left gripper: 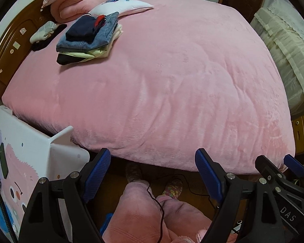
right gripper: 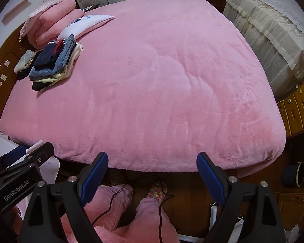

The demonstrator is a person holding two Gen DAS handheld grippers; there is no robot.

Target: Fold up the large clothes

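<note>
We see one stack of folded clothes (left gripper: 89, 38) on one pink bed (left gripper: 172, 81); our left gripper (left gripper: 153, 174) and right gripper (right gripper: 152, 176) gape wide, empty.

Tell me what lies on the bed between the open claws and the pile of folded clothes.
Only bare pink blanket lies between the left claw, the right claw and the pile of folded clothes; both wrist views show this.
</note>
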